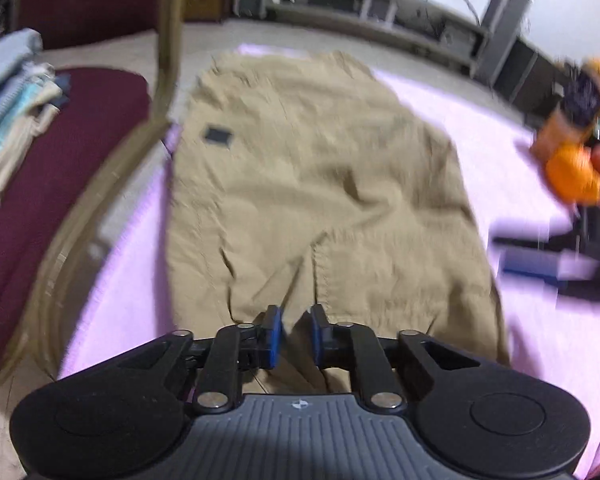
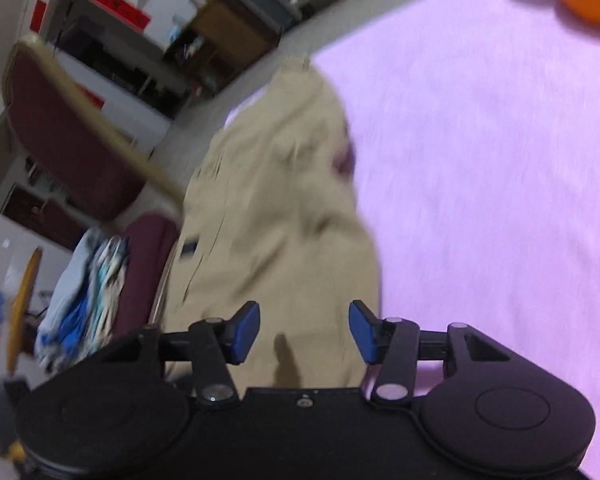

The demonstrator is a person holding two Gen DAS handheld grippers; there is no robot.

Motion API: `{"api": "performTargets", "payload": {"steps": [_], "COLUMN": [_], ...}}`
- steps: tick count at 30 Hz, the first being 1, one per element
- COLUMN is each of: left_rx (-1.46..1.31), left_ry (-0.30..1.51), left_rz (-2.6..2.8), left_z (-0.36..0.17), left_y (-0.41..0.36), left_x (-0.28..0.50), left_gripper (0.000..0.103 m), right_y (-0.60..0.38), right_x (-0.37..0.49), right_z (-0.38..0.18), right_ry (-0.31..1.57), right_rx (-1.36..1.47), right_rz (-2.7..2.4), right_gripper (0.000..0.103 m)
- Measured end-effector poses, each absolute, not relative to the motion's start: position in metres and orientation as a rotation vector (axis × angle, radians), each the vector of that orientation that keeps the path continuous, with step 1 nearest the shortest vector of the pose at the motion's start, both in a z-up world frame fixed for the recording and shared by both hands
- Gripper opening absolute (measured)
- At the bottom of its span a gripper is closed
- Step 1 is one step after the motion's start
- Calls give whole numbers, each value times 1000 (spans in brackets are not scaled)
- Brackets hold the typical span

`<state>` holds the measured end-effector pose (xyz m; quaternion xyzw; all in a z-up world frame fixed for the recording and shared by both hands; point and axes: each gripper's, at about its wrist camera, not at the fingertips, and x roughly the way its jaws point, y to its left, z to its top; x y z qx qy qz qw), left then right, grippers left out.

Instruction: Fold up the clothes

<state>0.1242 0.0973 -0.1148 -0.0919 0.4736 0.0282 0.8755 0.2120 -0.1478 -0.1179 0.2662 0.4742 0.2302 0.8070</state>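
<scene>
Two wrist views, both motion-blurred. Nearest in our left view, the left hand-held gripper [image 1: 296,330] has its blue pads drawn close with only a narrow gap; a fold of the khaki garment [image 1: 320,184] rises between them, but we cannot tell whether the pads pinch it. In our right view, the right hand-held gripper [image 2: 304,330] has its pads well apart above the garment's near edge, nothing between them touching. The garment lies flat on the pink-covered worktop [image 1: 480,132], stretching toward 12 o'clock, with a dark square patch [image 1: 218,136] at 11 o'clock. Just beside the worktop, at 9 o'clock, a maroon chair [image 1: 40,184] carries a pile of clothes [image 1: 12,120]. Orange objects [image 1: 572,176] sit at 2 o'clock. Grey shelving [image 1: 380,4] stands farthest back.
</scene>
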Motion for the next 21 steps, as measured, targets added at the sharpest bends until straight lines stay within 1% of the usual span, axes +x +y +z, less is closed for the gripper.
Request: {"api": "performTargets", "payload": {"steps": [1, 4, 9, 10, 11, 12, 14, 15, 17, 18, 19, 20, 21], "left_rx": [-174, -82, 7, 20, 31, 34, 25, 21, 21, 25, 29, 28, 16], "left_ry": [1016, 1023, 1011, 1010, 1009, 1009, 1010, 1011, 1011, 1009, 1006, 1003, 998], "left_rz": [44, 7, -8, -12, -17, -23, -31, -34, -36, -35, -33, -31, -25], "left_z": [-120, -123, -124, -124, -124, -125, -125, -125, -126, -126, -126, -125, -124], "left_y": [93, 81, 72, 72, 71, 73, 76, 78, 81, 82, 84, 88, 93], "left_x": [127, 128, 126, 126, 125, 125, 125, 125, 124, 123, 122, 120, 118], "left_gripper": [9, 4, 4, 4, 4, 4, 4, 4, 4, 5, 5, 6, 8], "right_y": [-151, -156, -145, -141, -136, -132, -141, -145, -153, -155, -157, -159, -164], "right_x": [218, 238, 272, 275, 278, 281, 282, 283, 283, 283, 282, 279, 273], "right_z": [-120, -134, -160, -163, -165, -168, -174, -177, -180, -178, -176, -171, -163], "right_ry": [1000, 990, 970, 960, 950, 940, 948, 952, 968, 977, 986, 985, 975], "right_rx": [581, 628, 681, 669, 657, 644, 682, 702, 744, 741, 735, 724, 715], "right_rz": [477, 435, 447, 448, 447, 447, 413, 394, 369, 359, 349, 320, 290], "right_gripper": [52, 53, 52, 45, 33, 5, 5, 1, 1, 3, 9, 12, 27]}}
